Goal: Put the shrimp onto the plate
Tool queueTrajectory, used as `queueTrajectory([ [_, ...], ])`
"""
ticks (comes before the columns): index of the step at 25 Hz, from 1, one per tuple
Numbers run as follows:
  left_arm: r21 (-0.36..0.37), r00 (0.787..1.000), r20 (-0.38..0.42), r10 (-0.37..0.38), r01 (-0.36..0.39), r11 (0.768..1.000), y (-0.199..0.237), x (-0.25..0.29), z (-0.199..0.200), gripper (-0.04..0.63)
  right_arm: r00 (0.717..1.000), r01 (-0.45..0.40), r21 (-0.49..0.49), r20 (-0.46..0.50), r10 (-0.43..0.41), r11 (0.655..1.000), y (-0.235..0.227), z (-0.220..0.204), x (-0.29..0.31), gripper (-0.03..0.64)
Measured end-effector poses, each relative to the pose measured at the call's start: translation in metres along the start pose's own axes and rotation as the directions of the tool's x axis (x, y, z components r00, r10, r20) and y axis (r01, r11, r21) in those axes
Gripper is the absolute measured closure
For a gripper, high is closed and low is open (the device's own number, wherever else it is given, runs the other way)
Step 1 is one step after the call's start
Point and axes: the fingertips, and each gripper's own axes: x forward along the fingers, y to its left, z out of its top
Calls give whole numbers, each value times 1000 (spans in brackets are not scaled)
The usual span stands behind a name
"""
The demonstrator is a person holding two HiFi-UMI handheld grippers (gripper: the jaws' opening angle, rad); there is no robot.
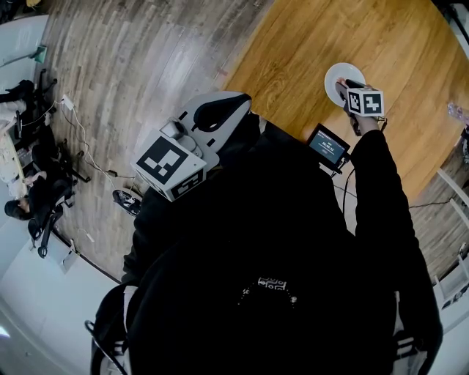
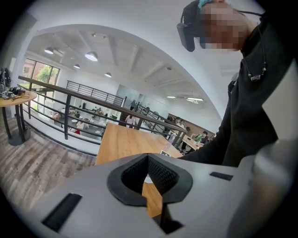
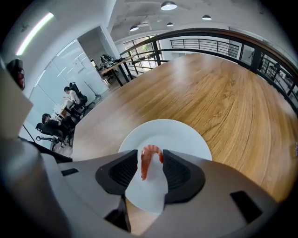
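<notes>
Shrimp (image 3: 145,163): orange-pink, pale-banded, curled in arch, tail end hanging down. Pinched between tips of right gripper (image 3: 152,154), jaws clenched on its two sides. Shrimp sat over near half of plate (image 3: 184,135); contact with plate not clear. Plate white, round, nothing else in it, resting on wooden table (image 3: 223,83). Left gripper (image 2: 148,159) away from plate, jaw tips together, nothing between.

Your lighting is bright and even, from ceiling lamps (image 3: 168,5) overhead. Mild sheen on the worktop (image 3: 223,93); the plate (image 3: 181,135) is not blown out. Heavy fisheye bowing, dark corners. Your black clothing (image 1: 278,278) loses detail.
</notes>
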Motion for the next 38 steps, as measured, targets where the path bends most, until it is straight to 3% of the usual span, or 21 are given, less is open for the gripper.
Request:
queueTrajectory([
  [5,-4,999,13,-34,35,999,-6,10,-1,591,1000,2,-11,13,-2,1000,-3,-2,4,382],
  [10,-3,999,17,-36,36,999,0,11,-4,589,996,18,41,83,-21,999,-10,4,-1,379],
  [16,42,995,33,-95,94,995,-1,17,5,589,990,60,42,125,-65,997,-19,5,-18,382],
  [18,54,992,43,-119,117,992,-1,21,12,589,986,80,66,143,-88,995,-23,8,-29,409],
  [22,100,981,36,-190,186,978,-5,30,20,589,969,114,113,209,-135,987,-30,15,-61,553],
  [25,120,968,18,-250,246,962,-11,40,19,590,934,120,123,321,-154,985,-22,27,-94,597],
  [28,125,948,8,-317,313,941,-22,51,20,589,896,134,87,414,-159,987,-3,36,-140,597],
  [32,169,919,5,-393,387,906,-35,76,32,589,840,96,122,523,-147,988,16,47,-200,597],
  [35,213,888,8,-460,448,868,-49,94,46,589,777,63,106,619,-116,992,37,62,-248,597],
  [38,257,846,22,-532,509,821,-65,103,67,590,690,37,43,722,-56,998,74,82,-307,597],
])
